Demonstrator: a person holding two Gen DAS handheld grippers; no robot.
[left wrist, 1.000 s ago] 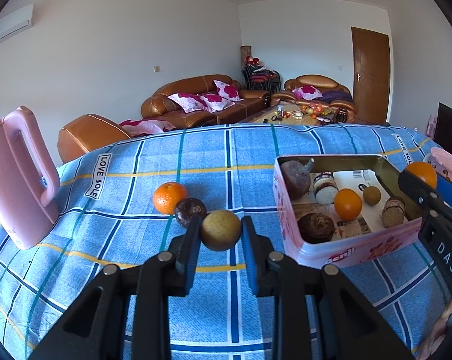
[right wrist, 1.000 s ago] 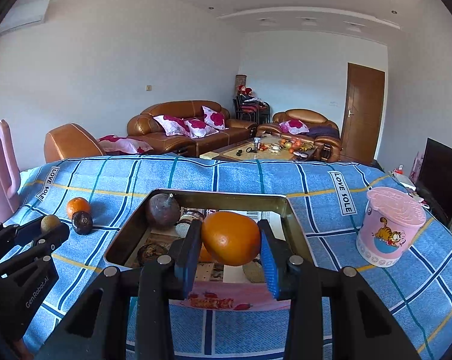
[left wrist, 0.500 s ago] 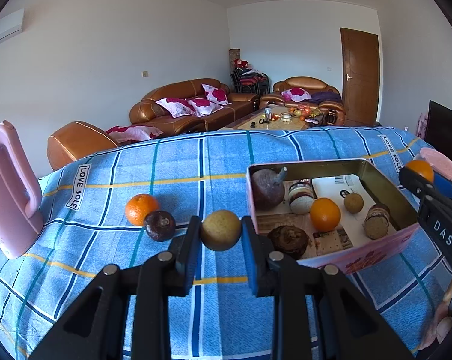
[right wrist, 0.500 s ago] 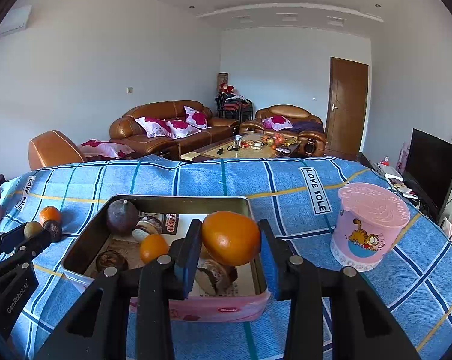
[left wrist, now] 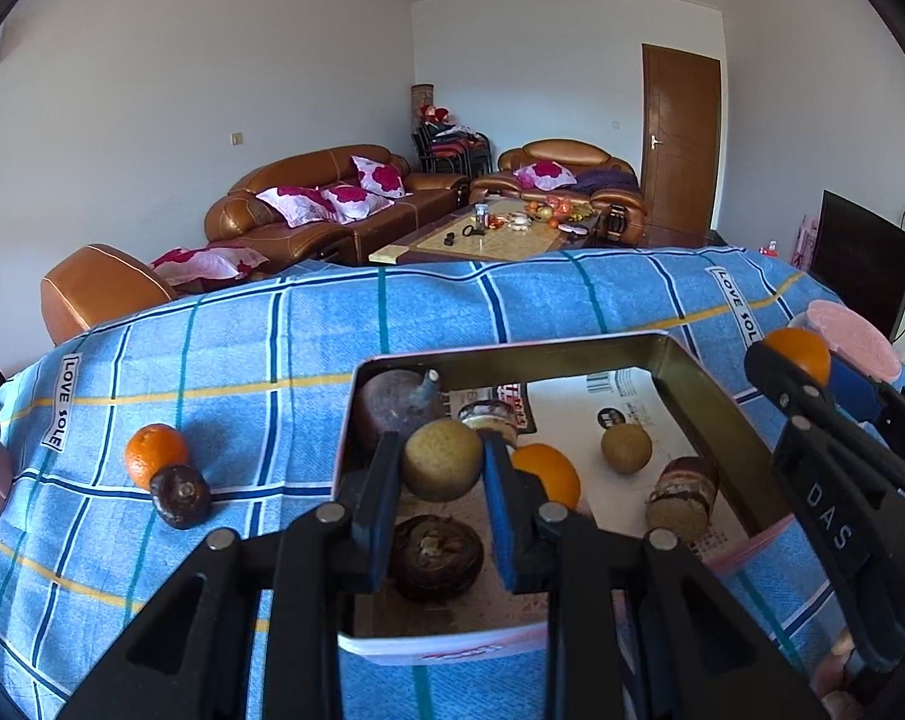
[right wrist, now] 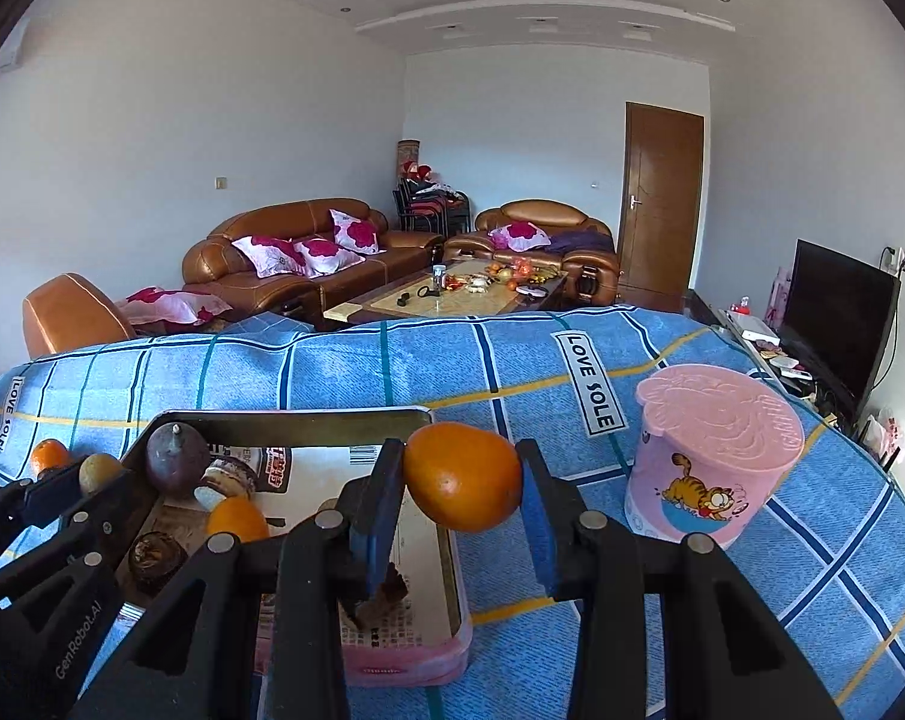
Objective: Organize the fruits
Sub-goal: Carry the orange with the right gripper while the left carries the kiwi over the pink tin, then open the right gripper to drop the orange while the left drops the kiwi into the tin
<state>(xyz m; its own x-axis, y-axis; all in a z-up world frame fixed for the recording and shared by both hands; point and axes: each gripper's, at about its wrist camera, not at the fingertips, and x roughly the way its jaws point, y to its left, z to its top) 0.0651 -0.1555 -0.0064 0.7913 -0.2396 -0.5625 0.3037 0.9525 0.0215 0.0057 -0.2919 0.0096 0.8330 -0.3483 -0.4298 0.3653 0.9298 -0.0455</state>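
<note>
- Blue checked cloth covers the table (left wrist: pixel 308 324), and the pink tin (left wrist: pixel 716 420) sits in the middle of it as our landmark.
- Left tongs (left wrist: pixel 441 474) are clamped on a small brownish-yellow fruit (left wrist: pixel 441 467), hanging over the tin's near-left part, above a dark wrinkled fruit (left wrist: pixel 435 549) lying inside.
- Right tongs (right wrist: pixel 461 495) are squeezing a big orange (right wrist: pixel 461 477), poised above the tin's right rim, with a pink cup (right wrist: pixel 713 456) just beyond that side.
- Two pieces lie outside, left of the tin: a small orange (left wrist: pixel 154 461) touching a dark round fruit (left wrist: pixel 180 495).
- Risk, as I see it: let that big orange go over the rim and it could bounce out towards the cup.
- Dropping the small fruit from height could send it rolling off what's already in there, and both tongs crowding one tin invites a knock.
</note>
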